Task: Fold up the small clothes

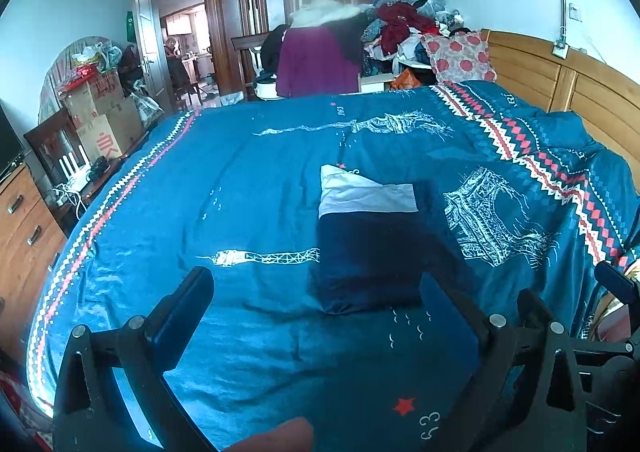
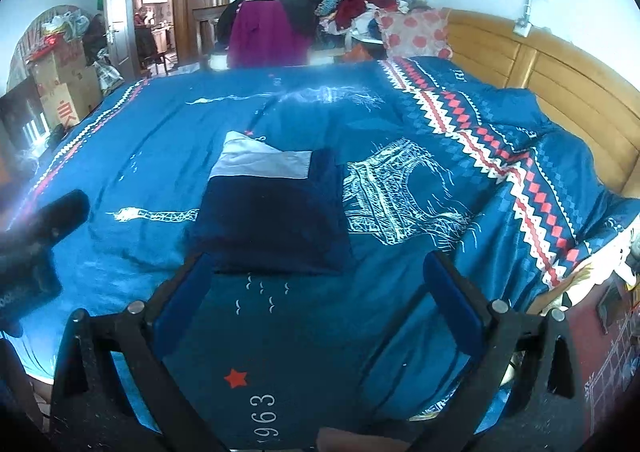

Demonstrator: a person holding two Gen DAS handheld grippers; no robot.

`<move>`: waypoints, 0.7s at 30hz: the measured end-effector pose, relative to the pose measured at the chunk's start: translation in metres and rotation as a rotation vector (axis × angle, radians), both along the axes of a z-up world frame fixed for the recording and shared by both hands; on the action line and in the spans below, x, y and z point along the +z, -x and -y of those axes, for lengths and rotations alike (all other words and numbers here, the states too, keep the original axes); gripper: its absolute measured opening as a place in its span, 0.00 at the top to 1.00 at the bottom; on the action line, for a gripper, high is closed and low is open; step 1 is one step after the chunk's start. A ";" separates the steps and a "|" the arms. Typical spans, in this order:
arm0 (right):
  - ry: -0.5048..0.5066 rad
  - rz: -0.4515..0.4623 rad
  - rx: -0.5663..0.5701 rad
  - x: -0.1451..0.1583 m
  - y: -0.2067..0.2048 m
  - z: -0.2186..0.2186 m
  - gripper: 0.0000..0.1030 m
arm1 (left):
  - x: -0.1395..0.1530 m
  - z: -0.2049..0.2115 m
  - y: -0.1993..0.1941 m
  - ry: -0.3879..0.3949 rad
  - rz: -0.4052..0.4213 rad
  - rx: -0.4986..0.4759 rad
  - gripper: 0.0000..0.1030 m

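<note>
Right wrist view: we've got the folded garment [image 2: 272,220] lying flat in the middle of the bed, dark navy with a pale band across its far end, just past the tips of the right gripper [image 2: 320,284]. Its jaws are spread wide with nothing between them, only bedspread [image 2: 400,332] underneath. We read "1963" printed in white on that bedspread, right by a red star [image 2: 235,379], and there's a big white tower-arch drawing [image 2: 396,192] just right of the garment.

From the left wrist view we see the same garment [image 1: 368,252] ahead and a bit right of the left gripper [image 1: 320,292], whose jaws are also wide apart and empty. A cardboard box [image 1: 106,136] beside the bed has red characters on it, too blurry for us to read. A heap of clothes [image 1: 400,24] sits beyond the bed.
</note>
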State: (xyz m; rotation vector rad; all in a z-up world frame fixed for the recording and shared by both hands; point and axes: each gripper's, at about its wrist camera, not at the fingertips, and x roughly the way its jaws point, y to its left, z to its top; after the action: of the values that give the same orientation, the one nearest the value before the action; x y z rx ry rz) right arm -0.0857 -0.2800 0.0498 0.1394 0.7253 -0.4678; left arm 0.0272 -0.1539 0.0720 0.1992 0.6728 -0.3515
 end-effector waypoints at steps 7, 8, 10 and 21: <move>-0.002 0.025 -0.033 0.007 0.003 0.009 0.00 | 0.000 0.007 0.000 0.006 -0.007 -0.007 0.00; 0.002 0.028 -0.035 0.009 0.003 0.009 0.00 | 0.000 0.007 0.000 0.009 -0.008 -0.007 0.00; 0.010 0.034 -0.039 0.012 0.004 0.010 0.00 | 0.000 0.009 -0.001 0.011 -0.011 -0.008 0.00; 0.024 0.030 -0.035 0.014 0.000 0.005 0.00 | 0.001 0.004 -0.008 0.029 -0.009 0.010 0.00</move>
State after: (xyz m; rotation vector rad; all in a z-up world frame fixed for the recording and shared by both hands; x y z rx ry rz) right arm -0.0857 -0.2851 0.0640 0.1361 0.6880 -0.5064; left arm 0.0355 -0.1575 0.0730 0.1668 0.6764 -0.3527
